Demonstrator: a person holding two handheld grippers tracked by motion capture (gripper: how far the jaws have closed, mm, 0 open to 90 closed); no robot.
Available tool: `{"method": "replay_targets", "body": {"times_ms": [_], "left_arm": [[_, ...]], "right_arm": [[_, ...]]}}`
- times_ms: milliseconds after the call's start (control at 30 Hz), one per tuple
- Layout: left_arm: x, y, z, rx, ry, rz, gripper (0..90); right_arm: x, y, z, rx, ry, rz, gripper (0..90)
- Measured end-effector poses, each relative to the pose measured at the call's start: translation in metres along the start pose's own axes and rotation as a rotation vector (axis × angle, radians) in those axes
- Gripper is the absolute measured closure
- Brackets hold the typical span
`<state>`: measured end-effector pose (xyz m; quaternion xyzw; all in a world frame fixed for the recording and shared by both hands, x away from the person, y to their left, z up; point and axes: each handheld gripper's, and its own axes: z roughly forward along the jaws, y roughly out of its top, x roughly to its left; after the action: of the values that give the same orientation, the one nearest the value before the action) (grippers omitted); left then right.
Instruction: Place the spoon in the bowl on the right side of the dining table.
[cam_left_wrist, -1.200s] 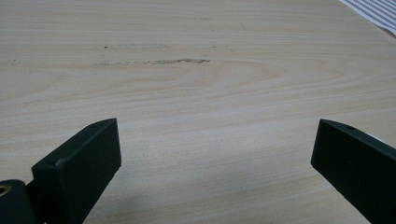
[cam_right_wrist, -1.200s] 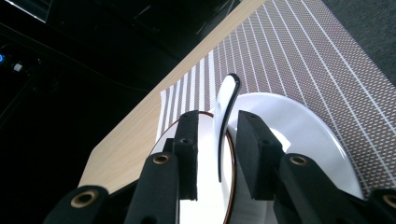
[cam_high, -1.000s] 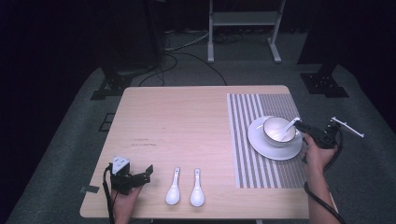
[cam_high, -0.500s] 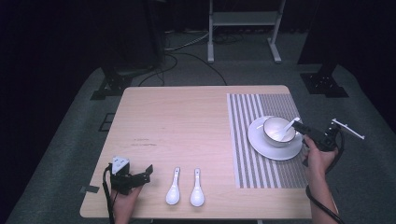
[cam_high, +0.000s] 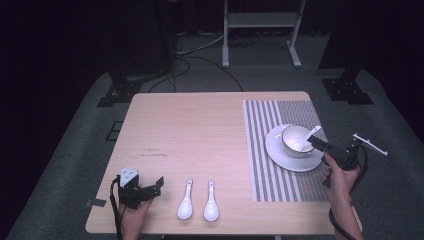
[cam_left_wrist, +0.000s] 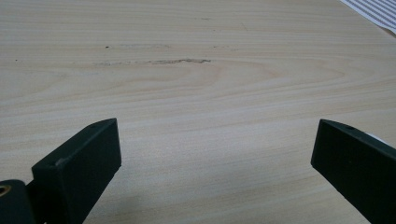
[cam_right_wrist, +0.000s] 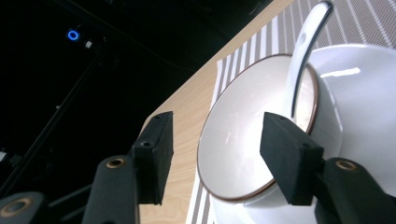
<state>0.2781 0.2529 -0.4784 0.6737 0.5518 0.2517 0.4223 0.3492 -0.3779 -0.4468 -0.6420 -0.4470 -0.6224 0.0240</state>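
Black jaws of the right gripper (cam_right_wrist: 215, 158) stand parted, empty, just beside the bowl (cam_high: 296, 140) holding a spoon (cam_high: 308, 135), on a white plate (cam_high: 280, 155) atop the striped mat (cam_high: 277, 175). Left gripper (cam_high: 150, 187), jaws wide apart and empty, rests near two white spoons (cam_high: 197, 201) on the wooden table (cam_high: 200, 125).

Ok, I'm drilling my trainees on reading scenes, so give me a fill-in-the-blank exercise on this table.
1. The bowl stands on a white ____.
2. Near the left gripper, ____ spoons lie on bare wood of the table.
3. The plate rests on a ____ placemat.
4. The right gripper, by the bowl, has its jaws ____.

Missing words: plate; two; striped; open
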Motion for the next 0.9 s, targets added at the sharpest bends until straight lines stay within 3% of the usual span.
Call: {"method": "replay_targets", "body": {"times_ms": [900], "left_arm": [[0.0, 0.0, 0.0, 0.0, 0.002, 0.006, 0.2]], "right_arm": [[0.015, -0.035, -0.008, 0.063, 0.08, -0.032, 36.3]]}}
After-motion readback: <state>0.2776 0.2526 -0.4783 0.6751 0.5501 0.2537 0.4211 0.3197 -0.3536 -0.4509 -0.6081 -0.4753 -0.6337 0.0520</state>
